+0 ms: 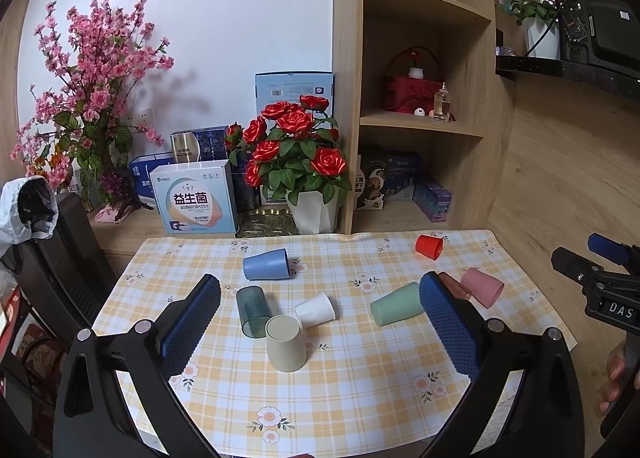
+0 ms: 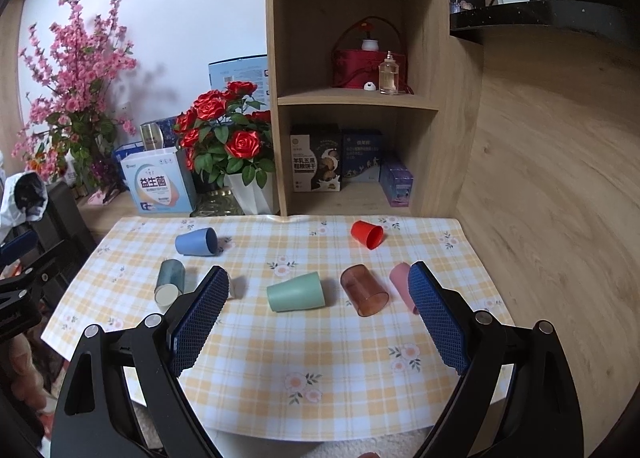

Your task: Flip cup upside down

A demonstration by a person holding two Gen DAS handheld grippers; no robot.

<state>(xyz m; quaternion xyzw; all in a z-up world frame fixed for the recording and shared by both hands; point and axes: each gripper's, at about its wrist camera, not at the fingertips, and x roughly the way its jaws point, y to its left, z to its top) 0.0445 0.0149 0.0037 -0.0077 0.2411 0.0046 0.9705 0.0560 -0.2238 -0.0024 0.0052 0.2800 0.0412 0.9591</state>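
Note:
Several cups are on the checked tablecloth (image 1: 320,398). A beige cup (image 1: 285,343) stands upside down; it shows at the left in the right wrist view (image 2: 168,295). Lying on their sides are a blue cup (image 1: 266,264) (image 2: 197,242), a teal clear cup (image 1: 252,311) (image 2: 171,276), a white cup (image 1: 315,309), a green cup (image 1: 396,303) (image 2: 296,292), a brown clear cup (image 2: 364,290), a pink cup (image 1: 482,286) (image 2: 402,282) and a red cup (image 1: 429,246) (image 2: 367,233). My left gripper (image 1: 320,322) is open above the beige cup. My right gripper (image 2: 316,310) is open above the green cup.
A pot of red roses (image 1: 296,162), boxes (image 1: 198,198) and pink blossom (image 1: 92,98) stand behind the cloth. A wooden shelf unit (image 1: 420,98) rises at the back right. A black chair (image 1: 52,266) is at the left. The right gripper body (image 1: 600,286) shows at the right edge.

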